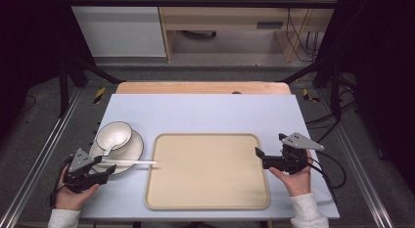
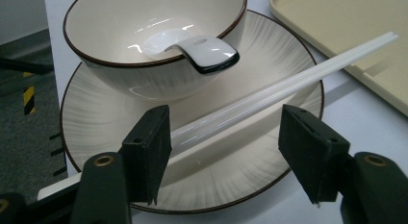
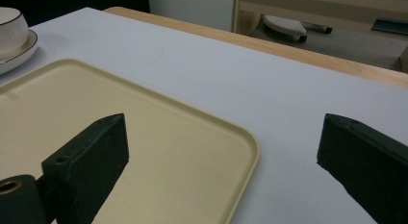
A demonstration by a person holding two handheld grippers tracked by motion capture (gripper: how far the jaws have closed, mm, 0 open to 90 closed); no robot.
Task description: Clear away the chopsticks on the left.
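Note:
A pair of white chopsticks (image 1: 132,163) lies across the front of a cream plate (image 1: 134,147), its tips reaching the beige tray (image 1: 208,171). A cream bowl (image 1: 114,135) stands on the plate with a white spoon (image 1: 108,148) resting in it. My left gripper (image 1: 108,168) is at the plate's near edge. In the left gripper view the chopsticks (image 2: 288,87) run between its jaws (image 2: 226,137), close against one pad, with a clear gap to the other. My right gripper (image 1: 269,145) hovers open and empty by the tray's right edge (image 3: 221,147).
The tray (image 3: 159,137) is bare and takes up the middle of the pale blue table top (image 1: 205,113). The bowl (image 3: 12,27) and plate (image 3: 19,53) sit left of it. Black frame rails run along both sides of the table.

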